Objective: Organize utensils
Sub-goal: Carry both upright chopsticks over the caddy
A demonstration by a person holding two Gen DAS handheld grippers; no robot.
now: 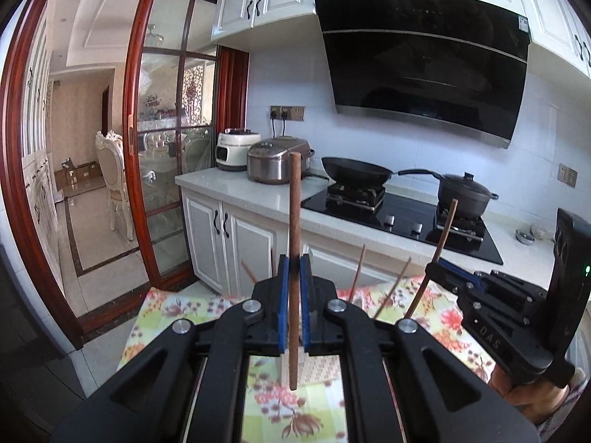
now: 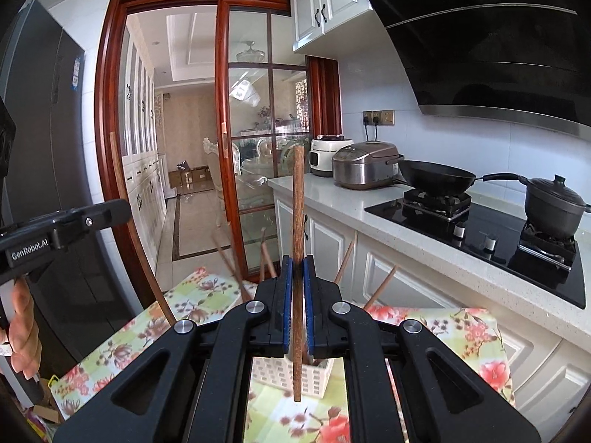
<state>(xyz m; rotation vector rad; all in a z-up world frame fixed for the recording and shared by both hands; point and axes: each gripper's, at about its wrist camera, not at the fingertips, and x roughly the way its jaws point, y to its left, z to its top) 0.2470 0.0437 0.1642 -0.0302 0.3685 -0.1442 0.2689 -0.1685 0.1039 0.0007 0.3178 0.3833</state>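
The left wrist view alone shows me the whole range hood [image 1: 424, 62]; the right wrist view alone shows the dark refrigerator [image 2: 48, 147]. Both show the desk [image 1: 192, 310] under its floral cloth, and the kitchen worktop [image 2: 332, 199] behind it carrying two cookers, one wok [image 1: 354, 171] and one lidded pot [image 1: 466, 193].

Left gripper [image 1: 294, 269]: jaws fully closed on one upright brown chopstick [image 1: 294, 251]. Right gripper [image 2: 297, 269]: jaws likewise clamped on one upright chopstick [image 2: 297, 240]. Both sticks hang clear above the desk.

Each gripper body blocks most of the white slotted basket [image 2: 280, 373] below it (only part shows between the arms). I count at least four further chopsticks [image 2: 343, 262] leaning out of that basket.
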